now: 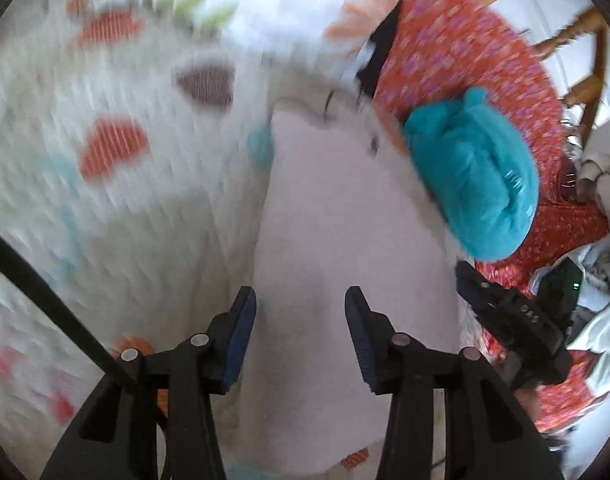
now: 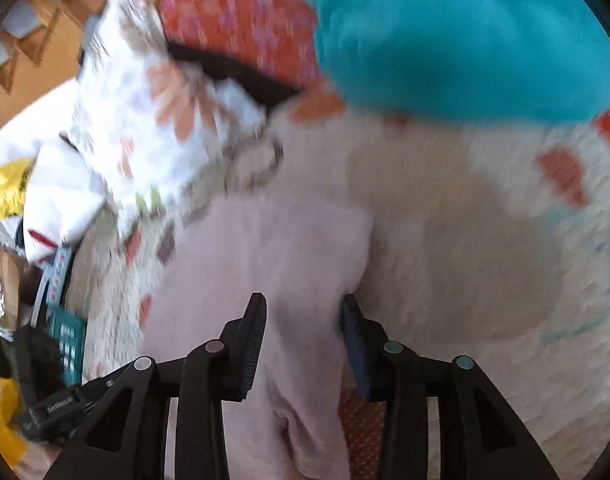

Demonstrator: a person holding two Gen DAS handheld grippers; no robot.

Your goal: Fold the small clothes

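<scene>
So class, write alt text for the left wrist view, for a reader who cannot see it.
A pale pink garment lies flat on a white patterned cover, seen between the open left tongs. To the right, a teal bundle sits on red floral fabric. The image is motion-blurred.

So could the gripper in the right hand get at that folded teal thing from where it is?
Probably yes. The right gripper stands over the pale pink garment, and the teal bundle lies straight ahead past bare patterned cover, nothing between. The view is blurred, though.
</scene>
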